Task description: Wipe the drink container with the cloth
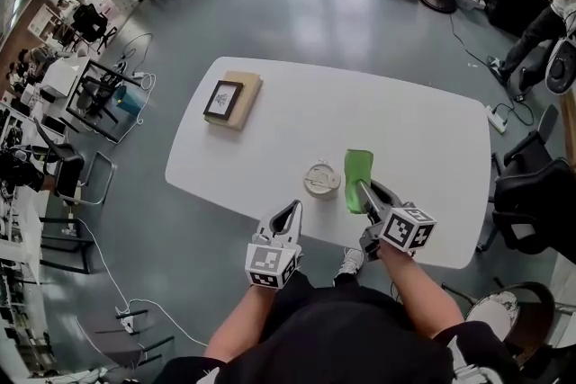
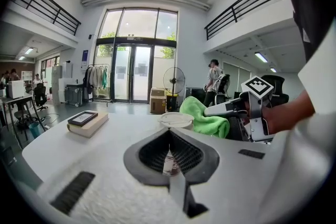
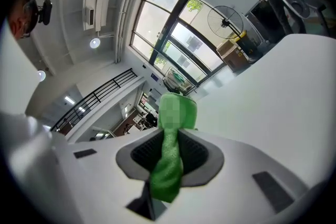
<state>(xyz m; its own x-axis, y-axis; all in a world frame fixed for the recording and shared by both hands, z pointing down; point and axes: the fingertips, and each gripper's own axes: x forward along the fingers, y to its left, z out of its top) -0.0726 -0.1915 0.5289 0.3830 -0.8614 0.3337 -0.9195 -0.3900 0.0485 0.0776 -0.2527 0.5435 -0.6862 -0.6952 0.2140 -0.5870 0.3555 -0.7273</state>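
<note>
Drink container [image 1: 321,179] stands lidded at the tabletop's [image 1: 405,130] near edge, just left of the green cloth [image 1: 358,175] clamped in the right tool [image 1: 365,195], while the left tool [image 1: 292,209] is closed and empty.

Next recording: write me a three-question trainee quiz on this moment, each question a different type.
1. True or false: the right gripper is shut on the green cloth.
2. The drink container is: A) lying on its side, B) upright on the white table, C) lifted off the table.
3. Fill in: the left gripper has its jaws ____, with nothing held between them.
Key: 1 true; 2 B; 3 together.
</note>
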